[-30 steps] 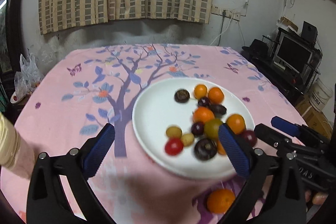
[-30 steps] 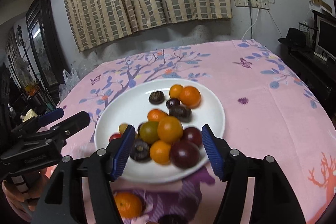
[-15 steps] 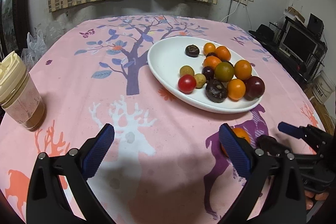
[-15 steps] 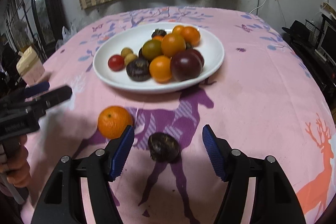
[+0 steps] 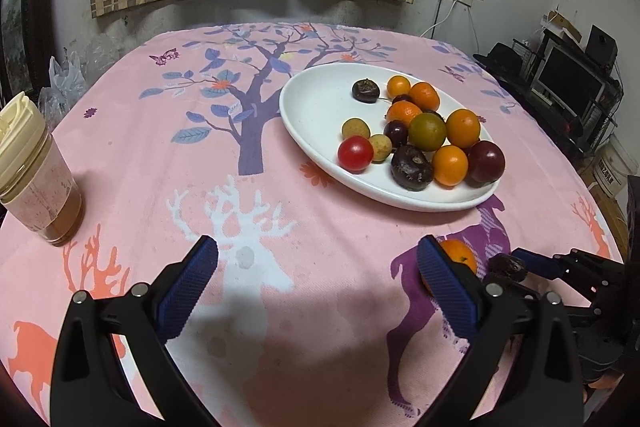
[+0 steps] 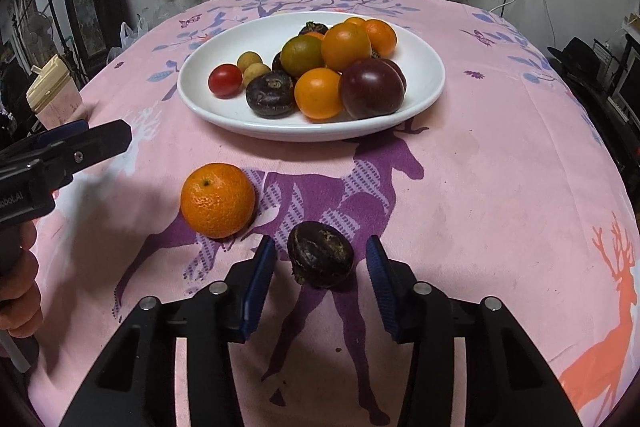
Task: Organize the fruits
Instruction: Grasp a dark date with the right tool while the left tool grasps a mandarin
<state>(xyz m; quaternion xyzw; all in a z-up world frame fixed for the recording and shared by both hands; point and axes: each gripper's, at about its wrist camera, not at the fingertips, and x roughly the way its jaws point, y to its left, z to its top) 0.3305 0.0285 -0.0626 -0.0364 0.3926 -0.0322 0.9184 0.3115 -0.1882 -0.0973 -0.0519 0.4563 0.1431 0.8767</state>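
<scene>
A loose orange (image 6: 217, 200) lies just beside the dark fruit (image 6: 320, 253) between the right tool's (image 6: 321, 281) spread jaws.

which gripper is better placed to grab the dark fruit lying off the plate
Right. The right gripper is open with the dark fruit already sitting between its fingers, just short of the white plate. The left gripper is open over bare tablecloth, beside the loose orange.

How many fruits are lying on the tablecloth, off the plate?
2: an orange near the plate, and a dark brown fruit between the open right gripper fingers.
</scene>
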